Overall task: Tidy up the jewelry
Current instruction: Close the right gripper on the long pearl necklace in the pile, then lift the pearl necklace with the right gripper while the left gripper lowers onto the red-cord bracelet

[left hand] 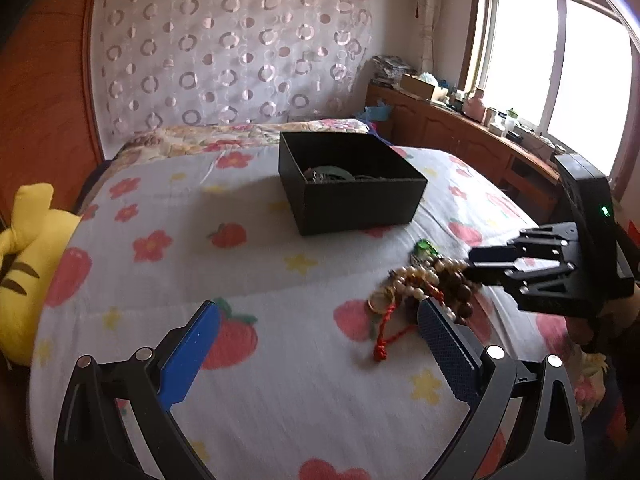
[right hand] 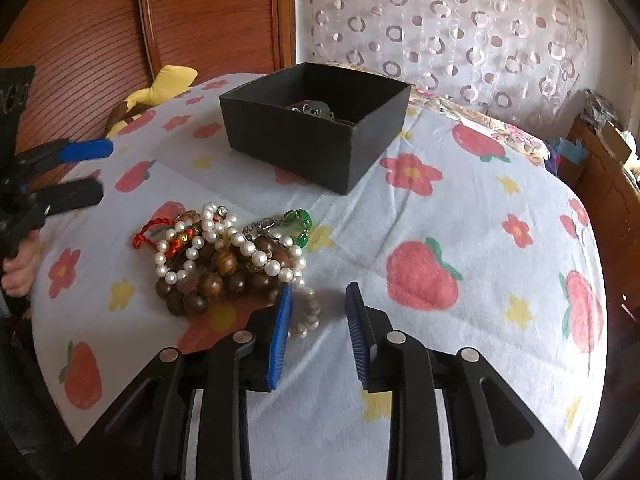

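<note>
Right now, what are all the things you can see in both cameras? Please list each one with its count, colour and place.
box: one, black, open, on the bed beyond the pile, some jewelry inside
jewelry pile: one heap; white pearl strands, brown wooden beads, red cord, green bracelet; on the bed near the right gripper
bed cover: one, white with red strawberries and flowers
plush toy: one, yellow, at the bed edge
curtain: one, pale with rings, behind the bed
left gripper: blue pads, wide open, empty
right gripper: blue pads, partly open, nothing between them, at the pile's edge
</note>
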The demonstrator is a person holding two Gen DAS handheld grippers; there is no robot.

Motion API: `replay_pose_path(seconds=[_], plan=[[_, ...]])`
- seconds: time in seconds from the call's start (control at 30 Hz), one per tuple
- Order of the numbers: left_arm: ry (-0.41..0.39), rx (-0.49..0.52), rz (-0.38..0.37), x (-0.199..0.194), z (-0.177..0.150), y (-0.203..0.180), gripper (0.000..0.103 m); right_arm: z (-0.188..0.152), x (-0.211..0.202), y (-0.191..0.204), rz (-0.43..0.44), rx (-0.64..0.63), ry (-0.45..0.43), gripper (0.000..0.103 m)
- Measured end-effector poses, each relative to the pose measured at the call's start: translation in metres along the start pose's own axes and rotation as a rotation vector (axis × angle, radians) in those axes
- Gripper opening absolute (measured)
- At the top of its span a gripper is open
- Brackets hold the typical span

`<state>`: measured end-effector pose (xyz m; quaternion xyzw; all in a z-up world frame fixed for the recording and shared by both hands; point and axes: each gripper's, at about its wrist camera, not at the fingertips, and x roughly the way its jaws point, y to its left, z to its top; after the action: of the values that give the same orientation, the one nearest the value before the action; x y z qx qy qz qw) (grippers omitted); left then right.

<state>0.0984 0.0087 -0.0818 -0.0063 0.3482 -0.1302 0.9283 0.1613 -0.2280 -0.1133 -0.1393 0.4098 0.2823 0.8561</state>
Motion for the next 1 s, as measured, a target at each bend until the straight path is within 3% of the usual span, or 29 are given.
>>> replay_pose_path(seconds=[0.07,0.13,0.3,0.67,1.0], plan=[[0.001,0.0,-0.001,-0.002,-0.004,0.0,0.095,0.0,0.0,0.001,0.008,-0.007,-0.001,0.028],[0.003,-0.002,-0.002,-0.003,-0.007,0.001,0.095,-0.001,-0.002,0.004,0.018,-0.024,-0.003,0.009],[0.018,-0.015,-0.001,-0.001,-0.012,0.003,0.095,0.0,-0.016,0.012,-0.016,-0.05,-0.051,0.008],[0.036,-0.012,-0.001,0.0,-0.018,0.001,0.095,0.036,-0.106,0.019,-0.058,-0.051,-0.319,0.008],[0.046,0.002,-0.012,0.001,-0.019,-0.007,0.095,0.053,-0.158,0.015,-0.109,-0.065,-0.444,0.008]])
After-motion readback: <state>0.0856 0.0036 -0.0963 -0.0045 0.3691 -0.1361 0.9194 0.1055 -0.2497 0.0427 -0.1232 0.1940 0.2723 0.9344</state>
